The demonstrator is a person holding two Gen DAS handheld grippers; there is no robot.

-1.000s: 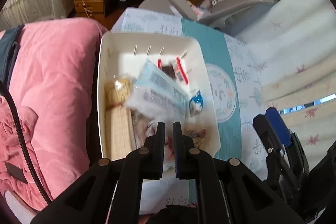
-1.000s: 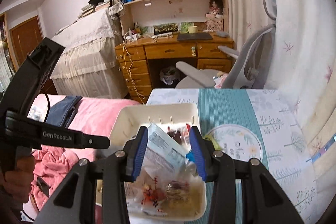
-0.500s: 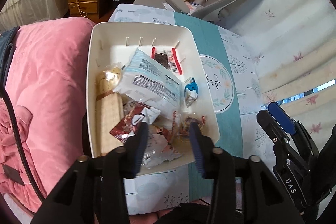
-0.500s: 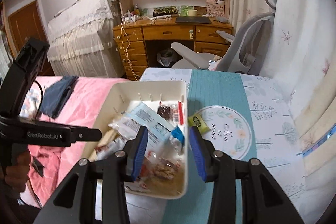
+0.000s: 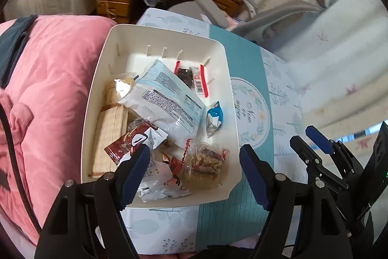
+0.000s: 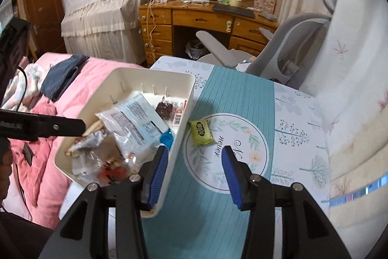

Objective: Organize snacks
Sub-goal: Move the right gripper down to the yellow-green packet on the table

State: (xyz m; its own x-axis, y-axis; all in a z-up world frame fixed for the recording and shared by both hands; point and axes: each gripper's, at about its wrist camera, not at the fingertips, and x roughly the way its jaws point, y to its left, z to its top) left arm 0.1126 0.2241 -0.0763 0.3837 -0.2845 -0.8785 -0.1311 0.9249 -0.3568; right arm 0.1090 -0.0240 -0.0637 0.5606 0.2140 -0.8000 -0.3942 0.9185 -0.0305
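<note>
A white bin (image 5: 169,32) (image 6: 155,72) on the table holds several snacks. A large blue-and-white packet (image 5: 167,98) (image 6: 135,118) lies on top of them, with a small blue candy (image 5: 214,115) beside it. My left gripper (image 5: 194,169) hovers over the bin's near end, its jaws opening with nothing between them. My right gripper (image 6: 194,159) hangs just right of the bin over the teal runner (image 6: 232,98), its jaws also opening and empty. A green snack packet (image 6: 201,132) lies on the runner, ahead of the right fingertips.
A pink quilt (image 5: 48,89) borders the bin on the left. Beyond the table's far edge stand a grey office chair (image 6: 291,40) and a wooden desk (image 6: 201,18). A pale curtain (image 6: 351,64) hangs along the right side.
The left gripper went from shut to wide open above the bin. The right gripper moved out of the bin to the right, leaving the blue-and-white packet lying inside.
</note>
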